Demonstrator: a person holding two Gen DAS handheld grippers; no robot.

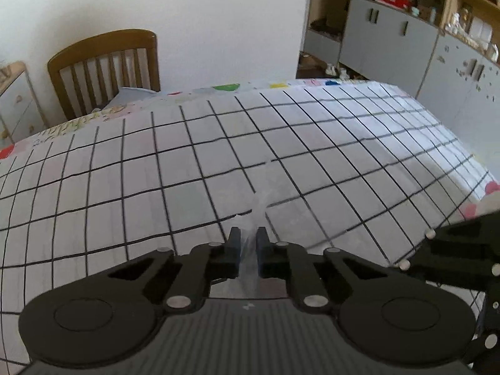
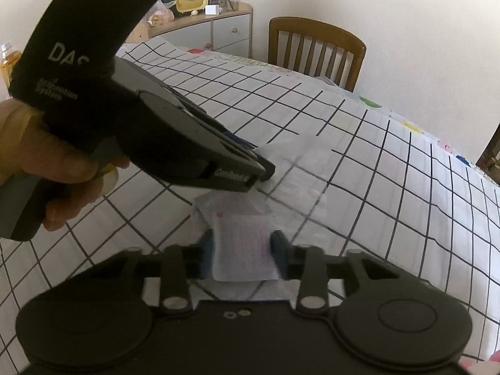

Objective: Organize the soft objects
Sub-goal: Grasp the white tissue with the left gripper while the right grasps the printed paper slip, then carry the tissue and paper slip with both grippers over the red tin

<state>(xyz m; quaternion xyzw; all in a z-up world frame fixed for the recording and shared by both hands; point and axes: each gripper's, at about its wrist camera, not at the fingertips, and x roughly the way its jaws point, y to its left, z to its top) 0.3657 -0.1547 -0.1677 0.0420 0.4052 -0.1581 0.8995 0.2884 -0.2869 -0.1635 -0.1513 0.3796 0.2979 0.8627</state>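
Clear plastic film, seemingly a thin bag [image 2: 300, 168], lay on the gridded cloth [image 1: 125, 168] covering the worktop, with a white soft pack bearing faint red print [image 2: 243, 243] partly under or inside it; which of the two could not be told. The left hand-held gripper [image 1: 248, 243] was clenched on a gathered fold of the film, its blue pads nearly meeting with the plastic pinched between. The right hand-held gripper [image 2: 243, 247] had its pads against both sides of the white pack and appeared to be grasping it. A hand [image 2: 47, 168] held the left tool's handle.

Assessment: both items were secured, but nothing appeared sorted or put away yet. Separating or bagging the pack, and placing it, seemingly remained. A wooden chair [image 1: 106, 68] stood beyond the worktop.
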